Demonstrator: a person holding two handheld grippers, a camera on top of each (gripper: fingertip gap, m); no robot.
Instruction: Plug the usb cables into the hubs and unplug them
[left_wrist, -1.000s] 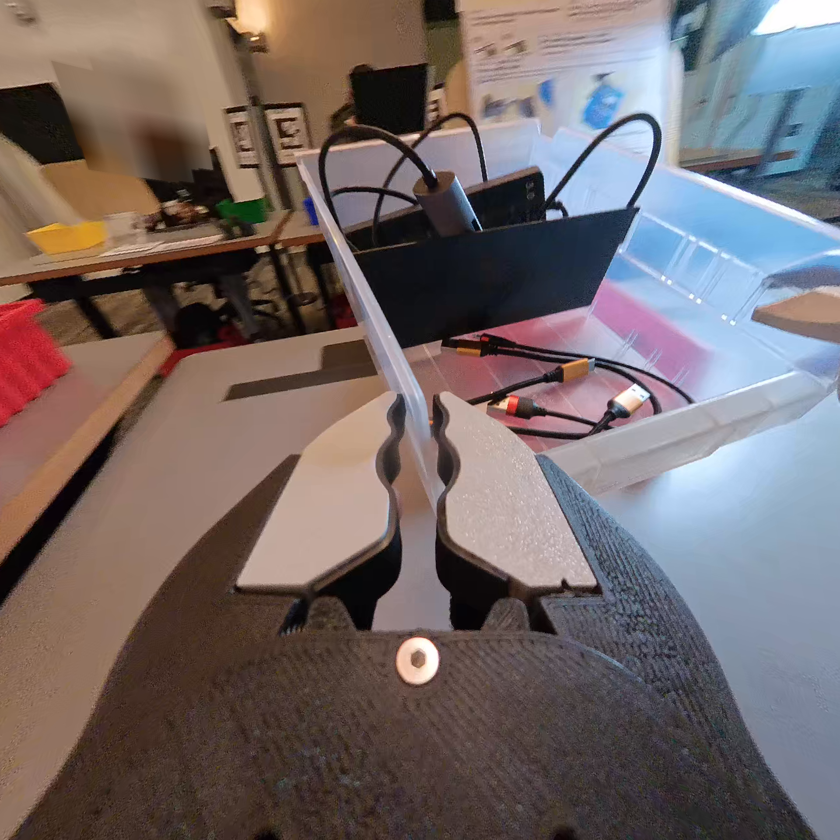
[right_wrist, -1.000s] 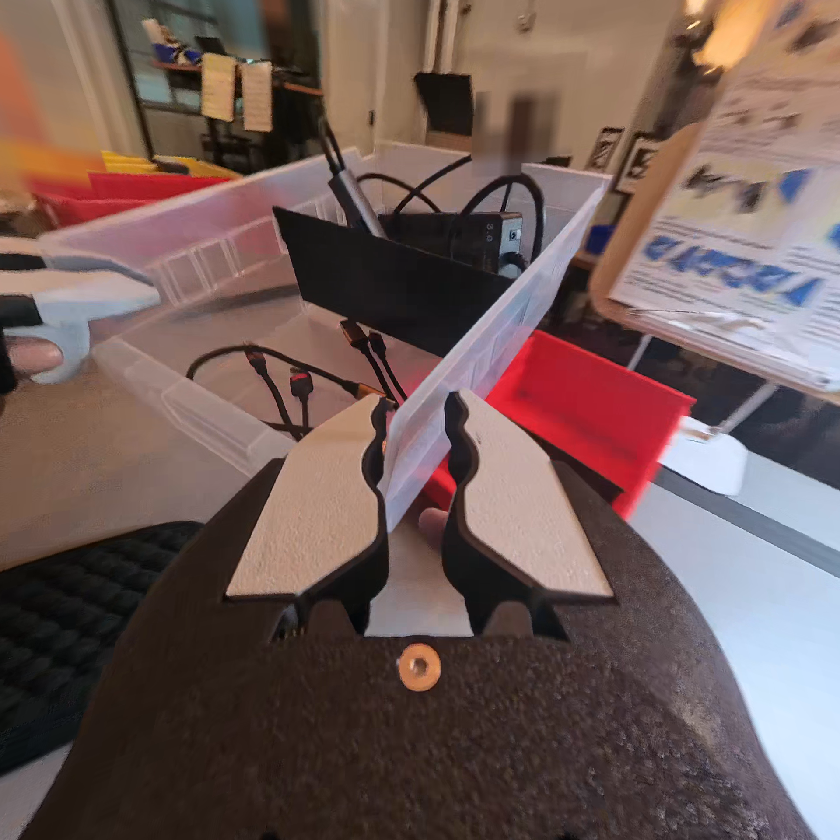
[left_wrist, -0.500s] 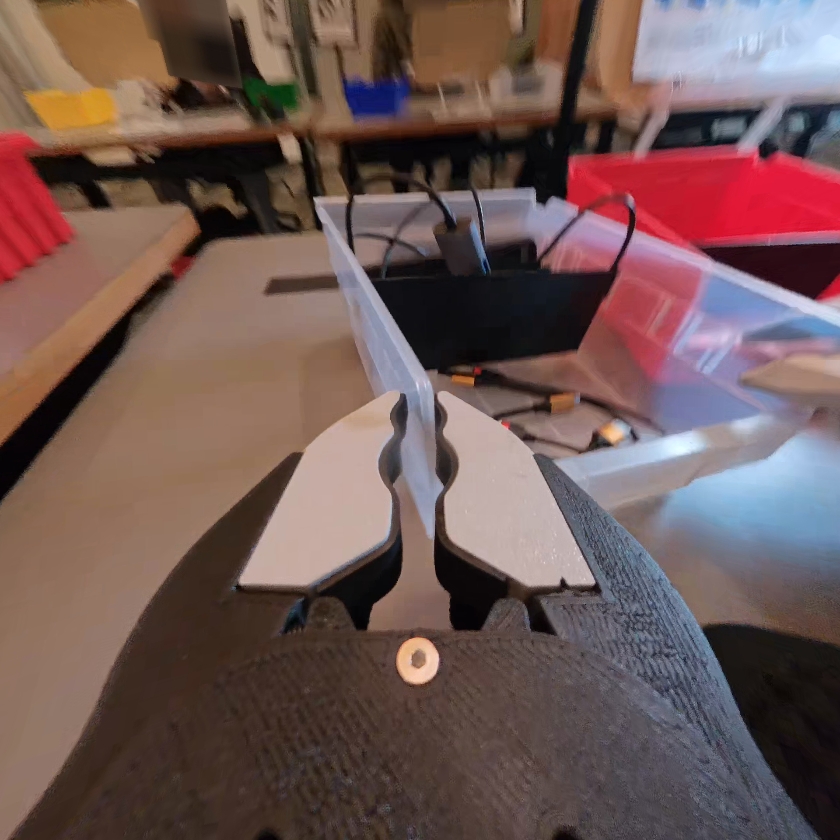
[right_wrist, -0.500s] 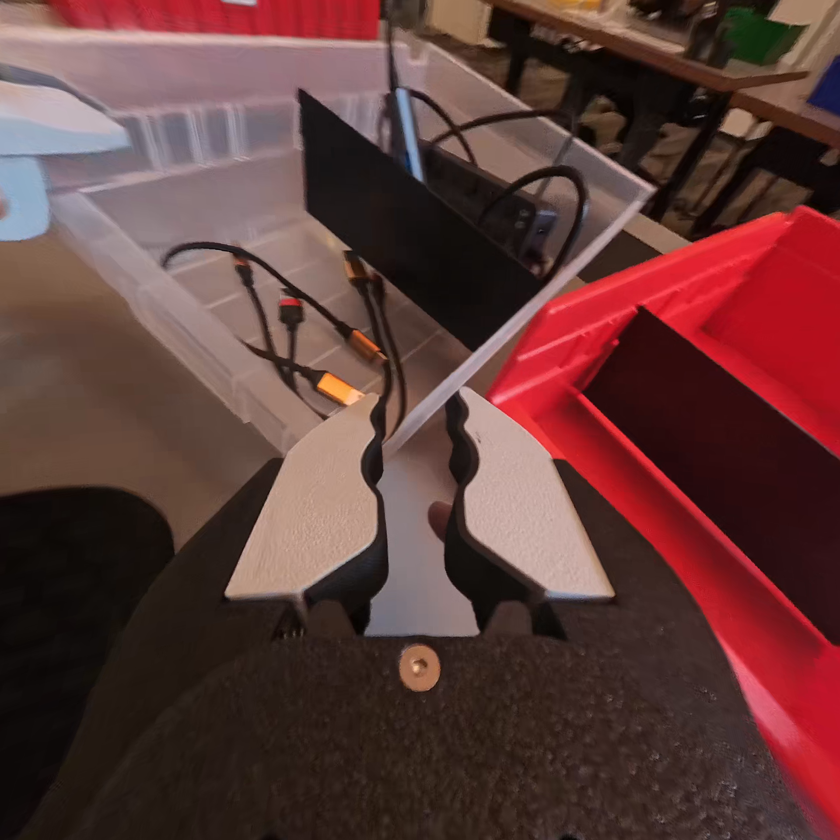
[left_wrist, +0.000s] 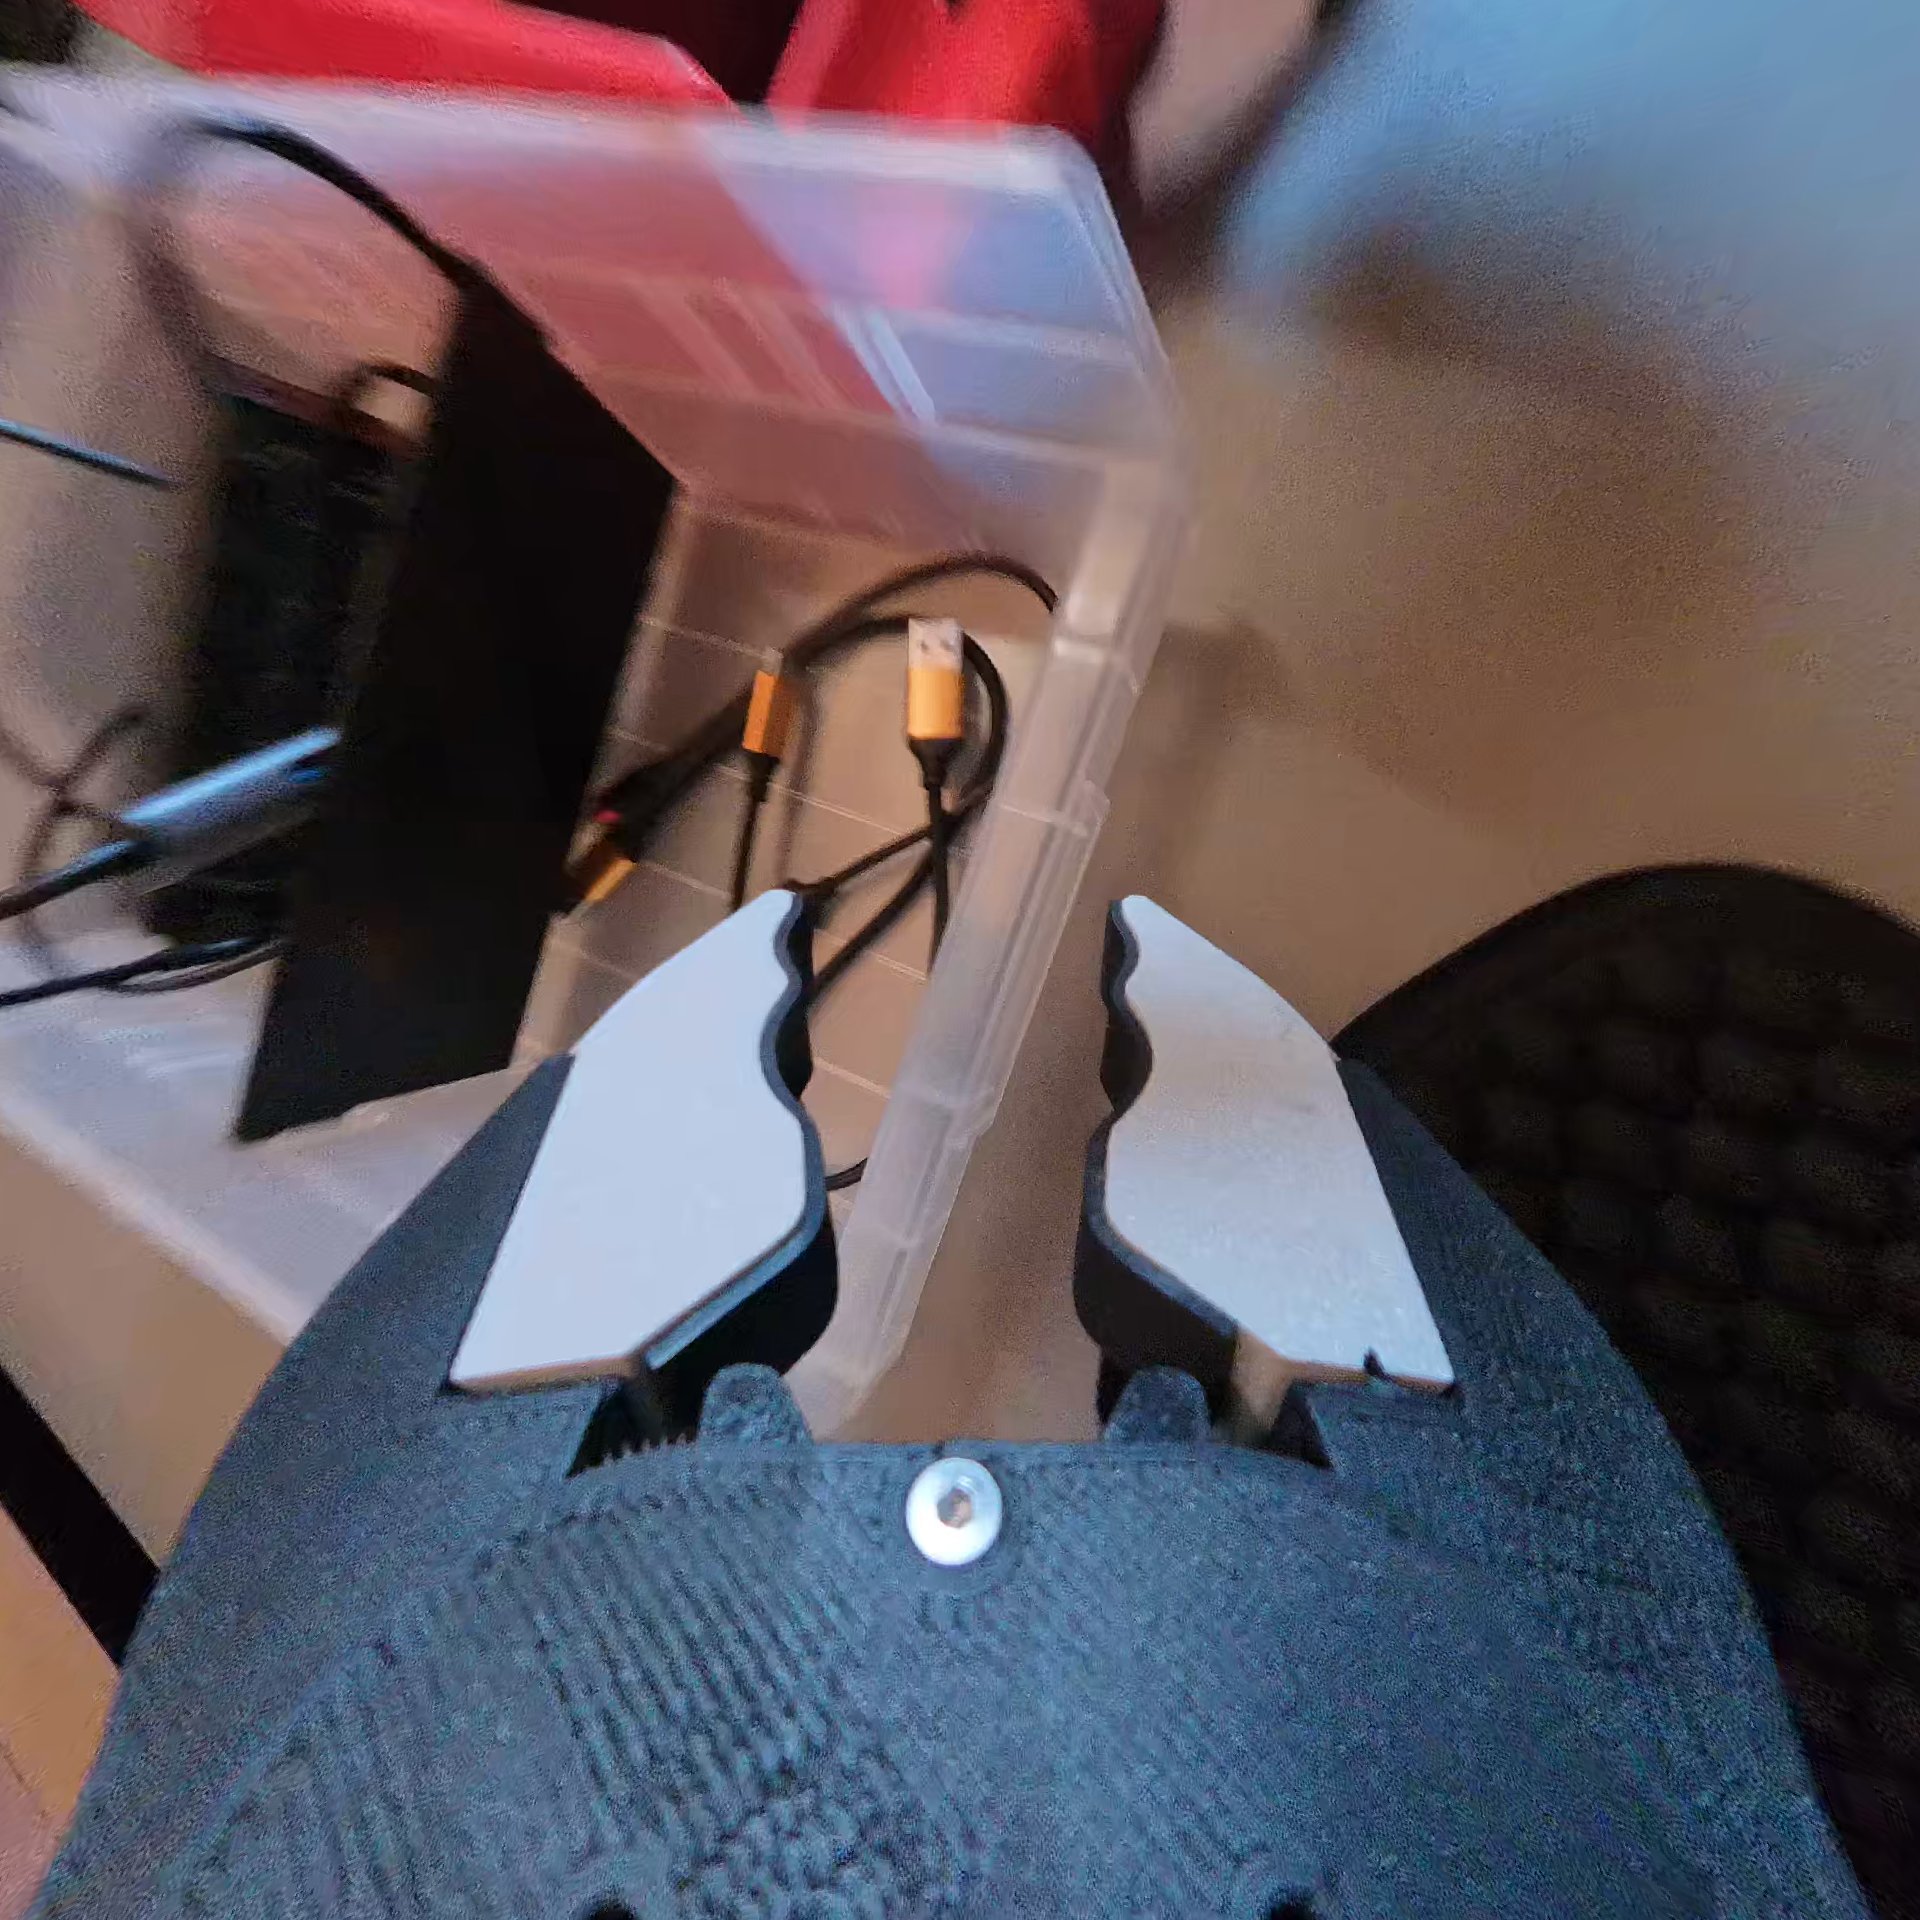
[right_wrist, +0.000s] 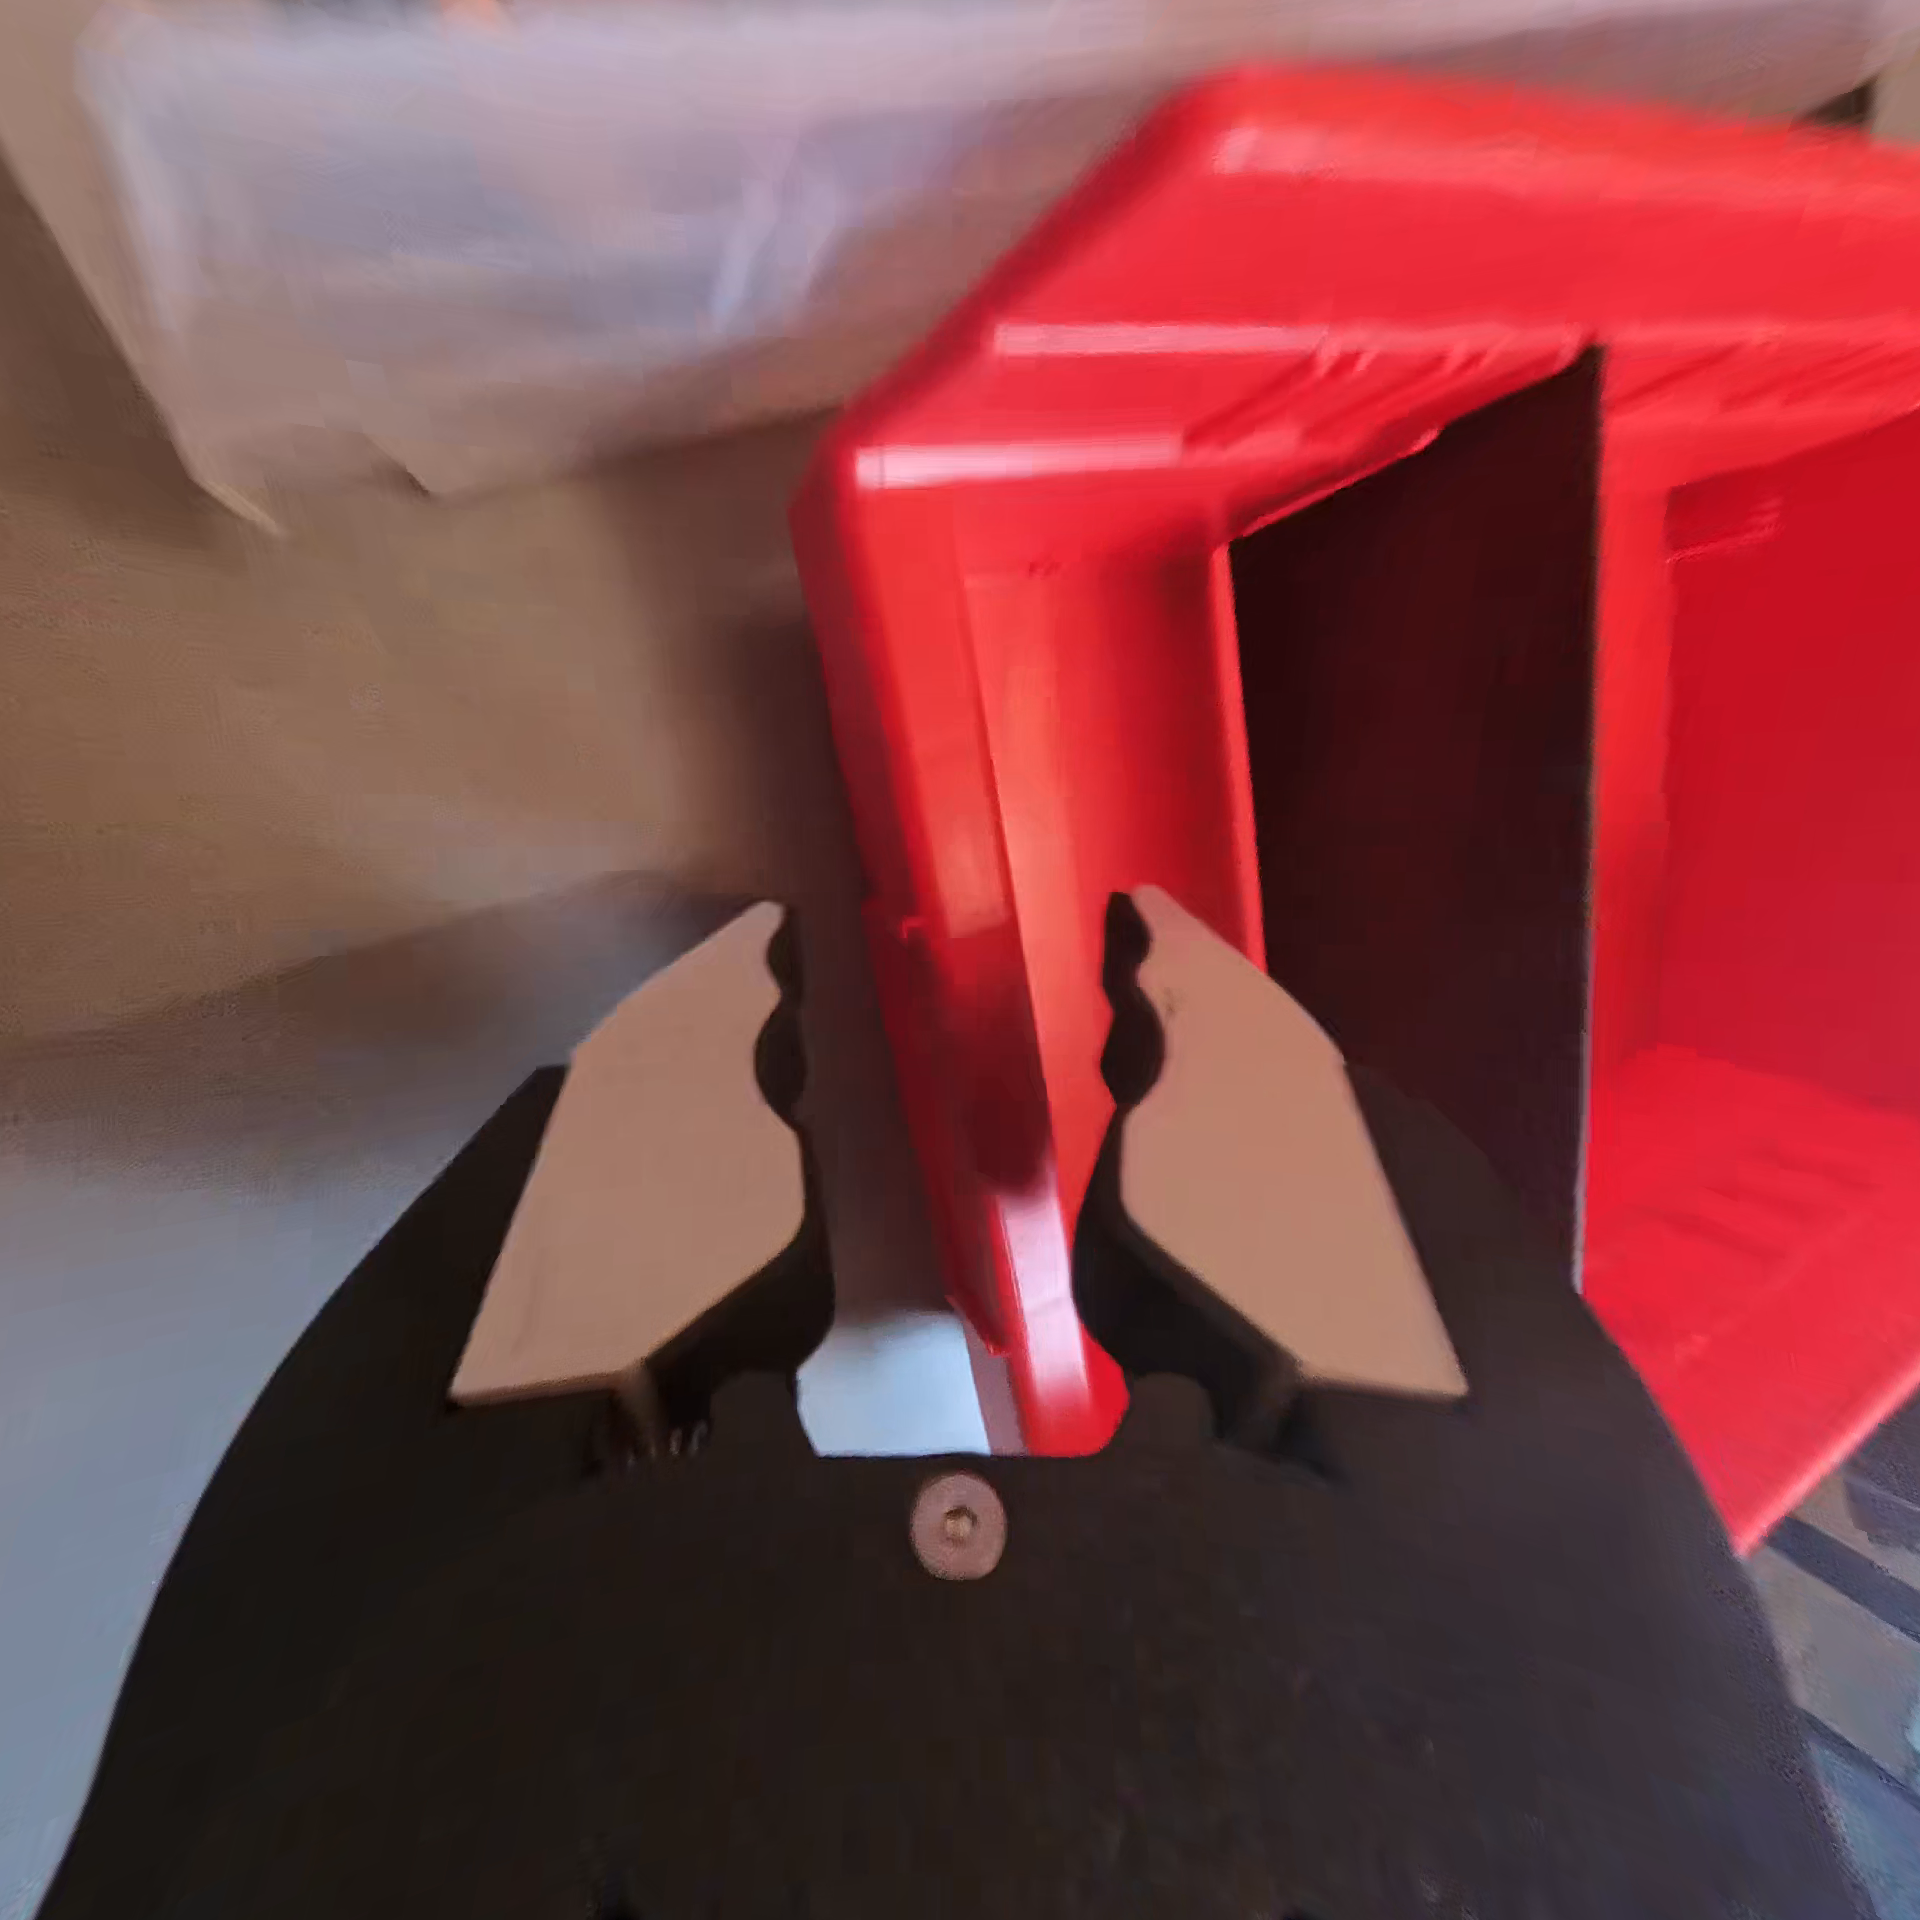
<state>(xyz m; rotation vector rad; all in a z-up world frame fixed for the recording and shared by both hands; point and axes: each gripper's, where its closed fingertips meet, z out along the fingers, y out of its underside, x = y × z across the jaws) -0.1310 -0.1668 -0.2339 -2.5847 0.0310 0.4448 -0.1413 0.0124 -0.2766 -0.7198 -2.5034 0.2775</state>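
- Our left gripper (left_wrist: 951, 914) has its jaws spread, gripping nothing, straddling the clear bin (left_wrist: 1023, 935) wall.
- Cables (left_wrist: 935, 696) lie inside that bin, just past the jaws.
- Our right gripper (right_wrist: 945, 914) has its jaws apart around the red bin (right_wrist: 997, 831) wall, unclamped.

Your light is soft, warm and indoor, with no hard shadows on the tabletop (left_wrist: 1455, 582). Motion blur smears both views: the clear bin (left_wrist: 1039, 935) stays readable near your left gripper (left_wrist: 951, 914), while the red bin (right_wrist: 1039, 727) streaks badly. Wide-angle bending bows the straight edges toward each frame's border.
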